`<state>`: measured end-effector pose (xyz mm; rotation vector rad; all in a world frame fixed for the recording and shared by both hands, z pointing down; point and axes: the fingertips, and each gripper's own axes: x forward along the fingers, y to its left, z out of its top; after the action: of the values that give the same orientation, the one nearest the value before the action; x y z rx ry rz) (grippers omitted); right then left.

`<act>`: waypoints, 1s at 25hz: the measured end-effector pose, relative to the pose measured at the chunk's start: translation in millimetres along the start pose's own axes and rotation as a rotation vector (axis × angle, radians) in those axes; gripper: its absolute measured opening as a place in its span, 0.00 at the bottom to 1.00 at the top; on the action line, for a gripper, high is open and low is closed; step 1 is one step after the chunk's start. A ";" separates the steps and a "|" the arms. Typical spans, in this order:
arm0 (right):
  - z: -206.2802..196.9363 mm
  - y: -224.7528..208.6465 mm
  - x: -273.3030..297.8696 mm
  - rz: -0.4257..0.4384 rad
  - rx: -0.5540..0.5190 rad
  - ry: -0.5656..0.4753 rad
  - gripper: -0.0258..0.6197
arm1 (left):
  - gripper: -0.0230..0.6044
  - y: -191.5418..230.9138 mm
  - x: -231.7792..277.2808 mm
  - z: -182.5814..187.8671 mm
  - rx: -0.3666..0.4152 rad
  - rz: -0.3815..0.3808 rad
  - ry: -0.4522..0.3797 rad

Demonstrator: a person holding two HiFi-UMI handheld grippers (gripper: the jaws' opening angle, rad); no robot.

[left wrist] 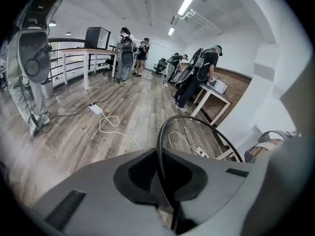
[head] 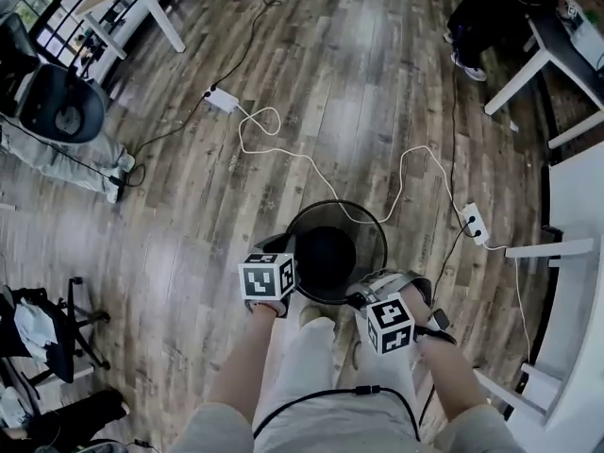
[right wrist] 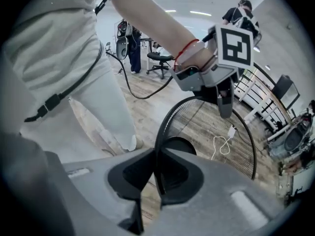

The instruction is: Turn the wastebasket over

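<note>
Left tongs (left wrist: pixel 165 198), right tongs (right wrist: pixel 156 181) pinch wastebasket (head: pixel 366 243) rim above white cable (head: pixel 283 151), power strip (head: pixel 475 223).

Reads as an open-plan office or lab hall. Floored throughout in grey-brown wood-look planks (head: pixel 359 83) and lit by long ceiling strip lights (left wrist: pixel 186 4) under a white ceiling. Furnished with plain white work tables (head: pixel 528 64) and a wheeled office chair (right wrist: pixel 160 60) — the stuff of a workplace. Strewn with power strips (head: pixel 223 99) and a loose white cable (head: pixel 283 152) across the open floor. Edged on one side by a railing (left wrist: pixel 69 65). Peopled by several standing figures (left wrist: pixel 129 53) — some with bulky gear on their backs, one at a table.
</note>
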<state>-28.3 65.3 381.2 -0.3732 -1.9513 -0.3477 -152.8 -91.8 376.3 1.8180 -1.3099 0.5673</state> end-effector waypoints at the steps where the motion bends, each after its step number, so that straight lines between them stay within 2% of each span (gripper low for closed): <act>1: 6.0 4.8 -9.0 -0.003 0.007 0.005 0.10 | 0.06 -6.3 -10.1 2.1 0.008 -0.007 0.001; 8: 41.3 23.4 -82.5 -0.093 0.053 0.040 0.10 | 0.06 -54.4 -81.8 37.6 0.067 -0.061 -0.063; 14: 52.2 38.5 -135.5 -0.120 0.043 0.052 0.10 | 0.06 -93.7 -123.3 57.9 0.084 -0.072 -0.095; 19: 39.1 67.3 -167.8 -0.111 0.008 0.030 0.10 | 0.06 -133.6 -145.1 53.4 0.069 -0.034 -0.130; 25: -2.1 109.1 -198.3 -0.056 -0.092 0.030 0.10 | 0.06 -182.2 -148.9 25.8 -0.019 0.026 -0.161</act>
<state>94.2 143.6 207.8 -0.3713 -1.9233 -0.4774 -40.0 -3.7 187.8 1.8648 -1.4430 0.4278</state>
